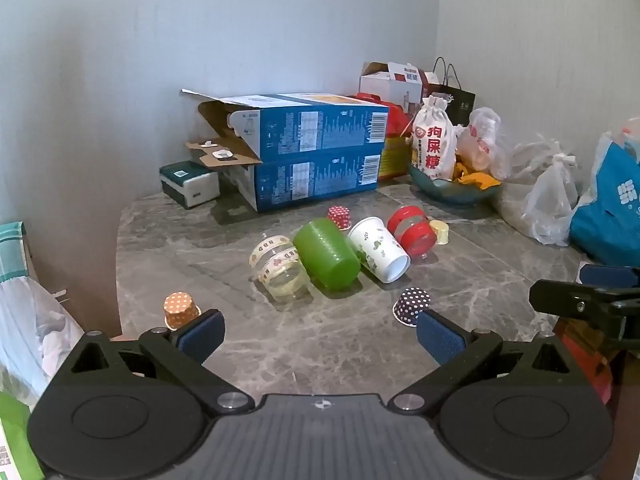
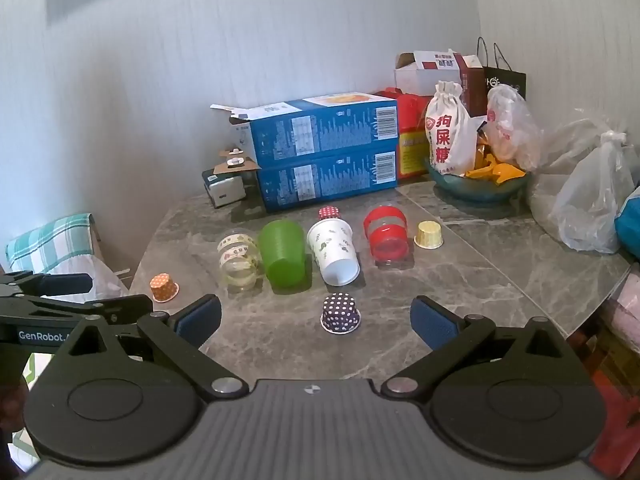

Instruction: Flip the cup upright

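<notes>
While both tongs hang spread and empty, no cup is grasped yet.
Left tongs (image 1: pixel 320 334), right tongs (image 2: pixel 316 320); white cup (image 2: pixel 335 250) lies sideways mid-surface (image 2: pixel 500 264), mouth toward the near edge — approach next.

We're in a home, looks like a dining corner. Grey marble-pattern bench (image 2: pixel 460 276) pushed into a corner of plain pale walls. Household clutter stacked at the back: two blue cartons (image 2: pixel 320 152), a tissue pack (image 2: pixel 224 192), a cloth drawstring snack bag (image 2: pixel 448 136) printed with Chinese characters in a teal bowl (image 2: pixel 476 188), tied plastic grocery bags (image 2: pixel 592 208), a black paper shopping bag (image 2: pixel 506 76). Checked cloth (image 2: pixel 52 236) on what may be a chair at left.
</notes>
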Demonstrator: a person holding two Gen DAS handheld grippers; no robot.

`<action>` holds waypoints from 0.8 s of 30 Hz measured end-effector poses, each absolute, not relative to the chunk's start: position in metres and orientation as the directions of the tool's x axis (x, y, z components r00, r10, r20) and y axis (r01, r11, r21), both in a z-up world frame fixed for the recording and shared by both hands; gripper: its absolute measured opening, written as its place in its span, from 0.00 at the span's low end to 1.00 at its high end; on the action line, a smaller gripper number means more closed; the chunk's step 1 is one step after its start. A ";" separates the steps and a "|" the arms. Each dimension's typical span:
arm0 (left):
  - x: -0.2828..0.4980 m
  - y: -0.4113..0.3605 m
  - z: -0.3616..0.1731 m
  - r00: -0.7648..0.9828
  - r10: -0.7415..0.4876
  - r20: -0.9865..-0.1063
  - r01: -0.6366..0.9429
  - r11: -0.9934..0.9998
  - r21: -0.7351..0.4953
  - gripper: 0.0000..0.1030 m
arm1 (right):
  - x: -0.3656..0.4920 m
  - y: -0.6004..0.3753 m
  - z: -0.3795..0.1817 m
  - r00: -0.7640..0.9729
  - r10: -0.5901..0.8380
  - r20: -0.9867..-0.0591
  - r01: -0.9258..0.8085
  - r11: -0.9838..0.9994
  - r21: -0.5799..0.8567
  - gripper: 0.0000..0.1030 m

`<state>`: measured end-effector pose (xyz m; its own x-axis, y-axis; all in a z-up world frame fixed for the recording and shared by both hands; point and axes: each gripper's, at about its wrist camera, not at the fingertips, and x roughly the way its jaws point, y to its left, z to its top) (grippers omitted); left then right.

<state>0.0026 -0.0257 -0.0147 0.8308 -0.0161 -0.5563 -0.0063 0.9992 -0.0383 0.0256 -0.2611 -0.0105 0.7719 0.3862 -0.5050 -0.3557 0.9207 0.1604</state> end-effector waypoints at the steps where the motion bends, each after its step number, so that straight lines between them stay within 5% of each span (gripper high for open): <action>1: 0.004 -0.024 -0.014 0.830 -0.021 -0.558 -0.002 0.999 -0.041 1.00 | 0.026 -0.263 -0.010 0.772 0.388 -0.503 -0.356 0.920 0.163 0.99; 24: 0.027 -0.033 -0.012 0.820 -0.025 -0.572 -0.003 0.999 -0.048 1.00 | 0.049 -0.275 -0.018 0.762 0.392 -0.516 -0.346 0.919 0.187 0.99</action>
